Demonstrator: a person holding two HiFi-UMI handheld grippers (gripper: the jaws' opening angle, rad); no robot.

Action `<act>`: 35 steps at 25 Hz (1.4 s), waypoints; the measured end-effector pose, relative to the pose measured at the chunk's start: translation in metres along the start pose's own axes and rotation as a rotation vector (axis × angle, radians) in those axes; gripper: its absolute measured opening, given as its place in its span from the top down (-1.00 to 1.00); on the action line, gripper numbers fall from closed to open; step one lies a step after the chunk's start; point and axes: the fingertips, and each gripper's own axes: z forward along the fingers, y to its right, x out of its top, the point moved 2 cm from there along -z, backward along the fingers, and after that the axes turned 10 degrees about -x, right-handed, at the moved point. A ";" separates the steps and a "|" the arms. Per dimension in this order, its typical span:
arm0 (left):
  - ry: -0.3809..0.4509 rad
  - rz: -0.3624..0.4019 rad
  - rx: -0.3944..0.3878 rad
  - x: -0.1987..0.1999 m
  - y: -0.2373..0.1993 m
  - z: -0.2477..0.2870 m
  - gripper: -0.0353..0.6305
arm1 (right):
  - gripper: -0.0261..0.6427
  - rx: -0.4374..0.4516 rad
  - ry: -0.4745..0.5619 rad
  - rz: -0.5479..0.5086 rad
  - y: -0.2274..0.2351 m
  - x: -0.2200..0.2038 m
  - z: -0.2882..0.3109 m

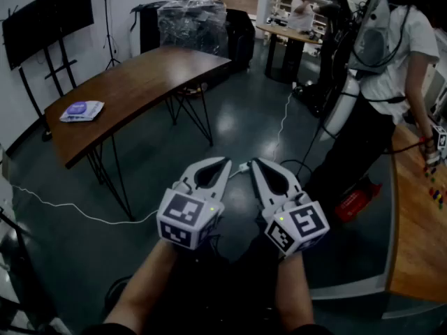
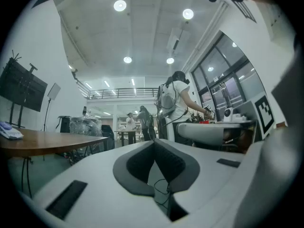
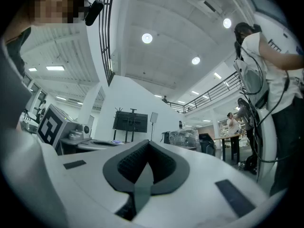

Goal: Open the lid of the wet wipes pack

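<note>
Close by, the left gripper [image 1: 222,165] and the right gripper [image 1: 257,166] were side by side over the dark floor [image 1: 230,117], each with jaws closed on nothing. Well apart, the wet wipes pack [image 1: 82,110] lay flat near the left end of the curved wooden counter [image 1: 150,75]. It looked a soft, light pouch of smooth white-purple film, likely to slide and crumple, so probably one gripper should pin its body while the other lifts the lid's edge, which was too small to see.

Right tongs [image 3: 147,148] pressed together; beyond them stands a black screen [image 3: 130,122], perhaps a television.
</note>
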 end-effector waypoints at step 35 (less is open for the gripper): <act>-0.010 0.025 0.199 0.011 -0.055 -0.086 0.88 | 0.89 0.182 0.005 0.024 -0.085 0.004 0.049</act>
